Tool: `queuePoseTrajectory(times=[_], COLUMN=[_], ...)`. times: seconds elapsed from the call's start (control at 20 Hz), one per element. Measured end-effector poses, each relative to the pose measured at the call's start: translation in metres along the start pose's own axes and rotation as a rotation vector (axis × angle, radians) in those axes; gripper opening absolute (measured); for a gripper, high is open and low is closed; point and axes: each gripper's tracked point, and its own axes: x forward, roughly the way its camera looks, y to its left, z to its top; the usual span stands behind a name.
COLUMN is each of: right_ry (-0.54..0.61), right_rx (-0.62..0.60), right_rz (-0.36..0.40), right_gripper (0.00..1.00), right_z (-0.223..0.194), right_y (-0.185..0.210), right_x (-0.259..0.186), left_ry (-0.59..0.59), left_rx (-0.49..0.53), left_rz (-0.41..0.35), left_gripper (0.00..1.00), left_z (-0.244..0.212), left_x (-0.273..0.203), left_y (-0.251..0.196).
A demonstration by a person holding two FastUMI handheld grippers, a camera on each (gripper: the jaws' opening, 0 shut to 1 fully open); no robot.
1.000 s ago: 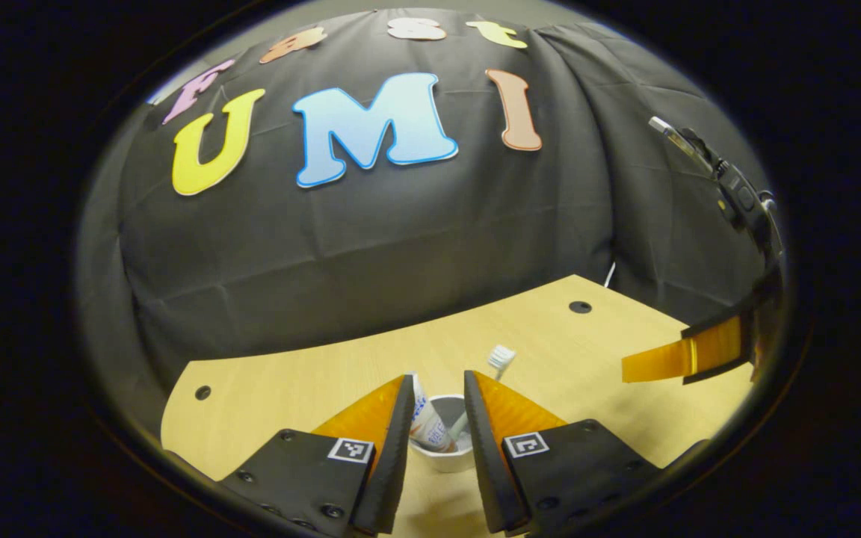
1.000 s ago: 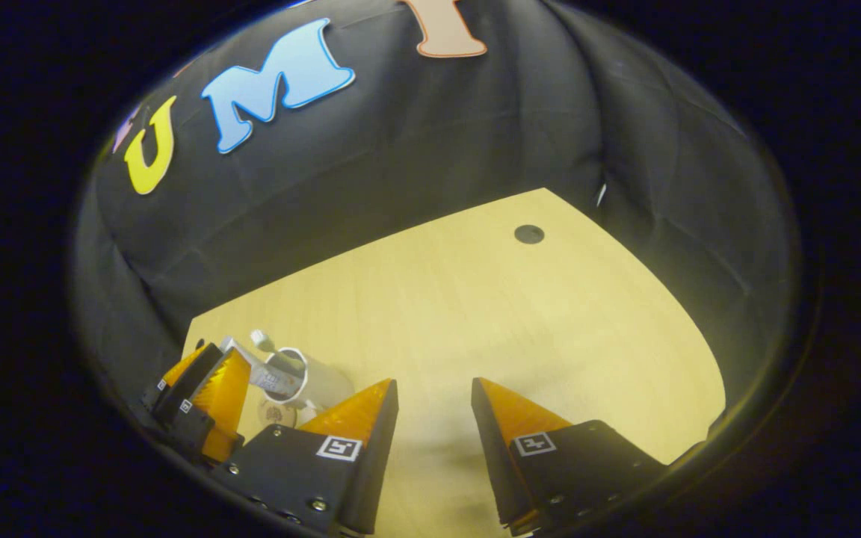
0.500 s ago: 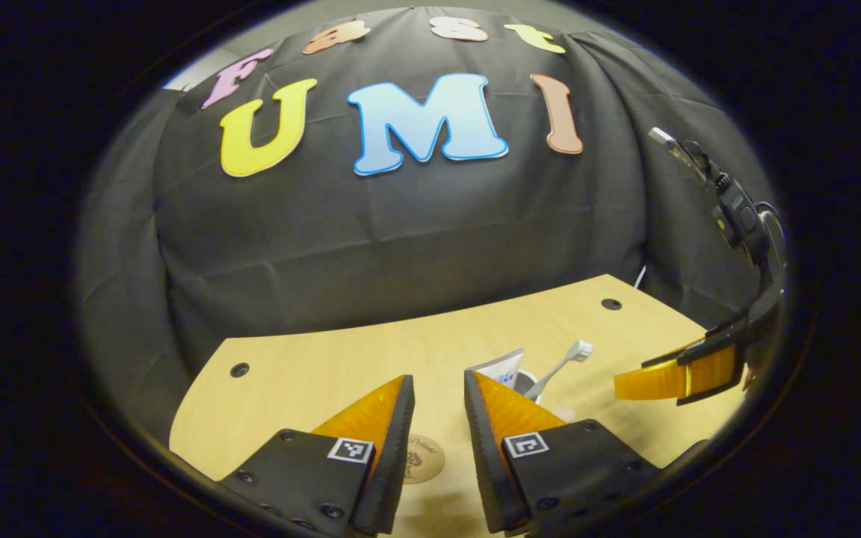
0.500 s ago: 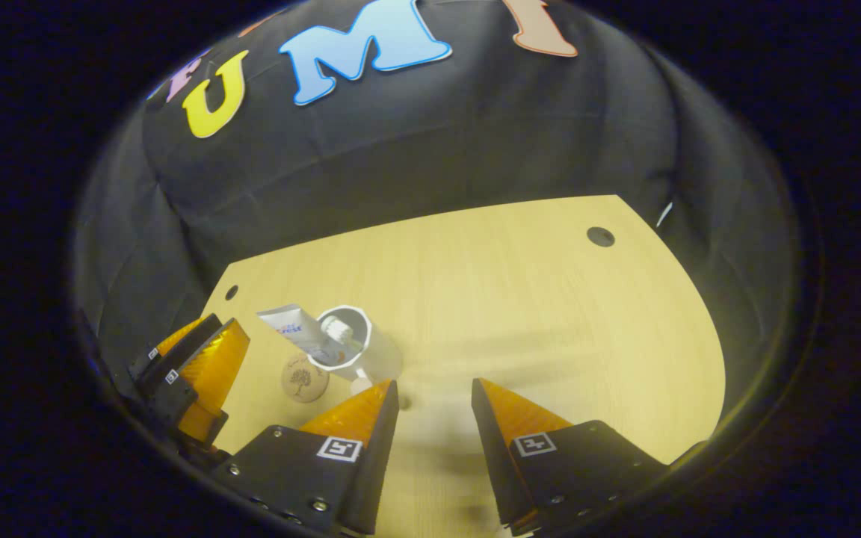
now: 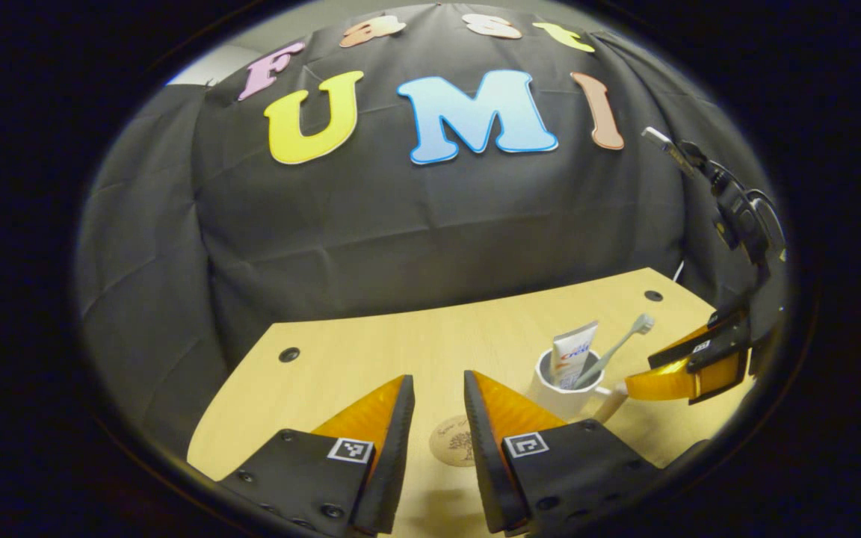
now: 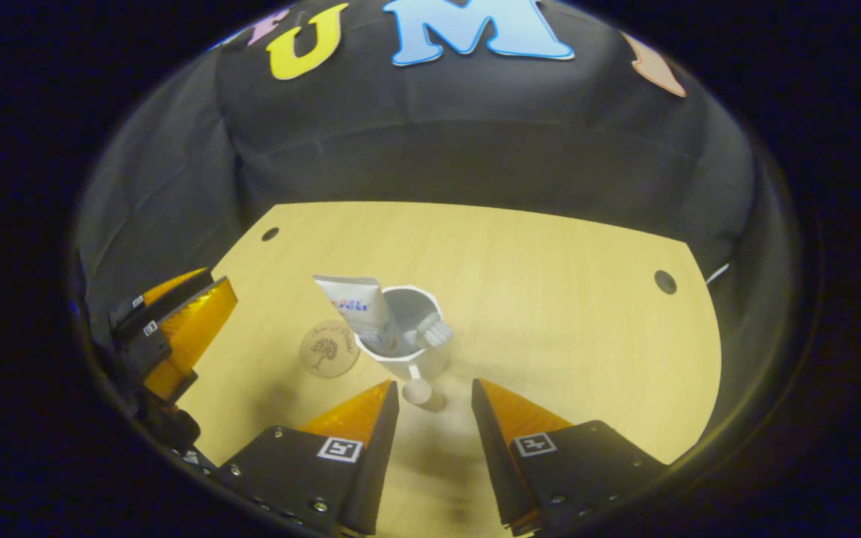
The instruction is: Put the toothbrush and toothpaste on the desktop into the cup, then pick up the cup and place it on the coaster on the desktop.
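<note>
A white cup (image 6: 421, 360) stands upright on the wooden desktop (image 6: 565, 314). A toothpaste tube (image 6: 356, 305) and a toothbrush (image 6: 435, 329) stand inside it. The cup's handle (image 6: 417, 390) points toward my right gripper (image 6: 434, 385), which is open, and sits just at the gap between its fingertips. A round coaster (image 6: 329, 348) lies on the desk just left of the cup, apart from it. In the left gripper view the cup (image 5: 559, 394), toothpaste (image 5: 574, 351) and toothbrush (image 5: 617, 345) are to the right. The coaster (image 5: 460, 442) lies ahead of my open, empty left gripper (image 5: 438, 382).
The black cloth wall closes off the back of the desk. Dark round holes (image 6: 665, 282) mark the desktop's far corners. In the right gripper view my left gripper (image 6: 176, 329) hovers at the desk's left edge. In the left gripper view the right gripper (image 5: 688, 366) reaches in beside the cup.
My left gripper has pulled back and to the left from above the cup. My right gripper has swung toward the cup, bringing the handle to its fingertips.
</note>
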Motion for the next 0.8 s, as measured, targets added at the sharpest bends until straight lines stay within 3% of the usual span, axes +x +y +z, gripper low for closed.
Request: queuePoseTrajectory(times=[0.05,0.1,0.15,0.2,0.5,0.55,0.6,0.65,0.8], right_ry=[0.007,0.018,0.029,0.042,0.097,0.104,0.108,0.117,0.129], right_rx=[-0.029,-0.053,-0.069,-0.082,-0.136,-0.142,-0.149,-0.148,-0.143], right_rz=[0.007,0.018,0.029,0.041,0.078,0.079,0.08,0.084,0.085], right_gripper=[0.59,0.52,0.58,0.58,0.58,0.52,0.52,0.58,0.54], right_z=[0.0,-0.001,-0.001,-0.002,-0.01,-0.011,-0.011,-0.012,-0.012], right_y=[0.003,0.005,0.008,0.011,0.017,0.017,0.016,0.017,0.017], right_x=[0.004,0.007,0.011,0.015,0.03,0.032,0.035,0.037,0.045], left_ry=[0.003,0.006,0.01,0.014,0.048,0.055,0.062,0.069,0.091], left_rx=[-0.003,-0.006,-0.008,-0.011,-0.027,-0.03,-0.033,-0.038,-0.051], left_rz=[0.007,0.013,0.021,0.028,0.097,0.109,0.121,0.13,0.156], left_gripper=[0.57,0.5,0.5,0.57,0.58,0.58,0.58,0.58,0.58], left_z=[-0.002,-0.003,-0.005,-0.006,-0.023,-0.026,-0.03,-0.033,-0.045], left_x=[-0.001,-0.004,-0.006,-0.008,-0.021,-0.024,-0.025,-0.027,-0.034], left_y=[0.004,0.007,0.011,0.015,0.047,0.054,0.058,0.062,0.069])
